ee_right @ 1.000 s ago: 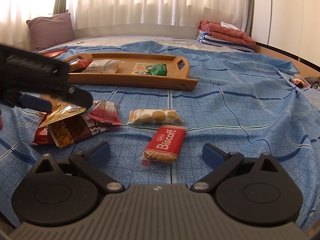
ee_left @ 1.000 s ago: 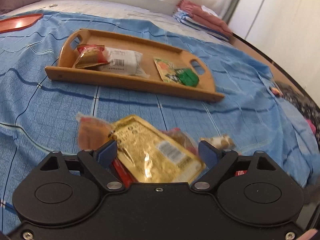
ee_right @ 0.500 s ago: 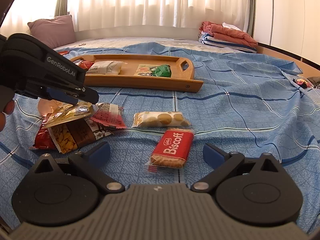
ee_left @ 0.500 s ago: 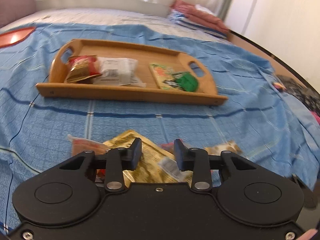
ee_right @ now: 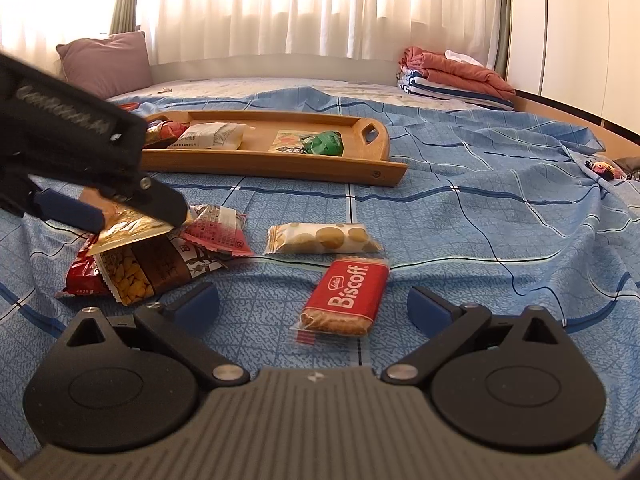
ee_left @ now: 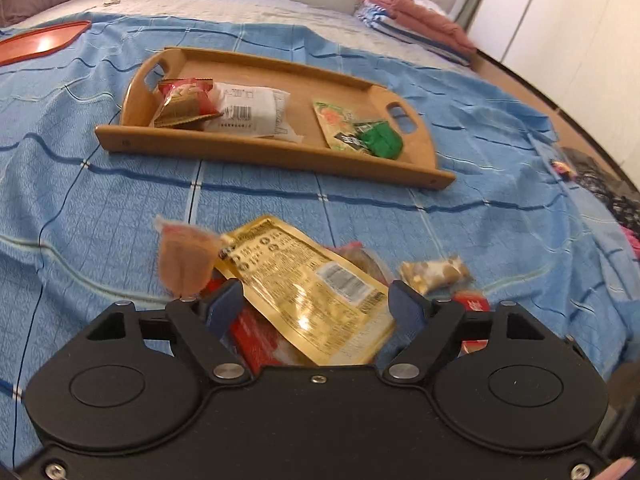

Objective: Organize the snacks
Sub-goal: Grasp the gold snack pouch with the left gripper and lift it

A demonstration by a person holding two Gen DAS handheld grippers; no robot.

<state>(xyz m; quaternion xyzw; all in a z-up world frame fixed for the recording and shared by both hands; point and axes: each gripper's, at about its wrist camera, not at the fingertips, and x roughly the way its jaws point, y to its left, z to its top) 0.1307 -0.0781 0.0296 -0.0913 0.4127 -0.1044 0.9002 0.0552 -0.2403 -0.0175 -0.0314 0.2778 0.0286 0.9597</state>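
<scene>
Daylight through white curtains at the back; panes blown out to near white. Soft, even light across the blue bedspread, shadows faint. Specular glare on the gold packet. Left wrist view slightly motion-blurred, notably the orange pouch. Fisheye bending strong at edges, dark vignette in the corners.

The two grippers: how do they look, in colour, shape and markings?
Left gripper: a black body with two round discs, silver pivot screws, and black linkage arms ending in blue fingertips. Its side shows pale, blurred lettering in the right wrist view. Right gripper: the same shape, but with a grey ribbed centre. No cables or sleeves are visible.
</scene>
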